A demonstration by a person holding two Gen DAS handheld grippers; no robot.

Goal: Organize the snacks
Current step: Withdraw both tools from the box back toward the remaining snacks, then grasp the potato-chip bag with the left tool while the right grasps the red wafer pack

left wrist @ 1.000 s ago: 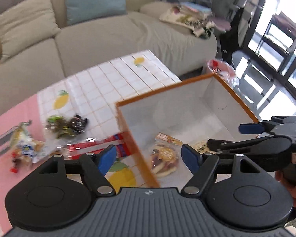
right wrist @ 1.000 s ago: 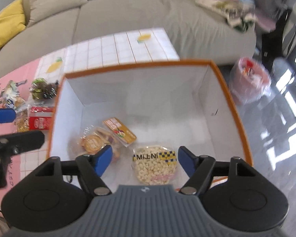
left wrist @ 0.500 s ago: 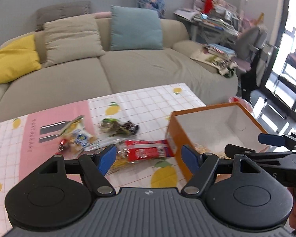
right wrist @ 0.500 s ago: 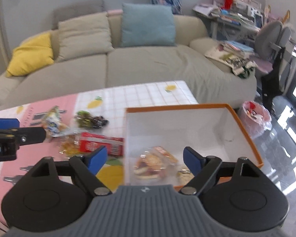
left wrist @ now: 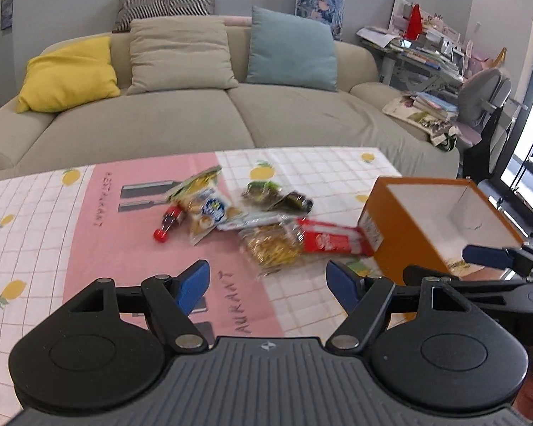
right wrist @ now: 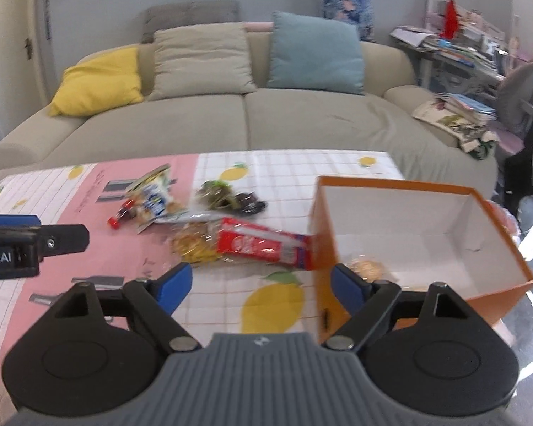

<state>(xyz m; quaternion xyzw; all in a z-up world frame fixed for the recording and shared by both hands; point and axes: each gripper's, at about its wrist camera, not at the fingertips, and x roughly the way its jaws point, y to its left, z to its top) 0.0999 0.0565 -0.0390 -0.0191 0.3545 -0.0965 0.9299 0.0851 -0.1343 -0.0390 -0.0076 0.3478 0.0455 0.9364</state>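
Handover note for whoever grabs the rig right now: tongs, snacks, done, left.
Left tongs: open, empty.
Right tongs: open, empty, jaws just widened.
Orange box: right end of the table, a snack pack already inside.
Left to box: red packet touching the box's wall, golden snack bag, dark pouch, blue-and-white bag, small red bottle.

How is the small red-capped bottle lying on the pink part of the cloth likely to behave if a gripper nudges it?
The small bottle lies on its side, so it would probably roll. It looks rigid and light. The snack bag beside it may stop a roll that way.
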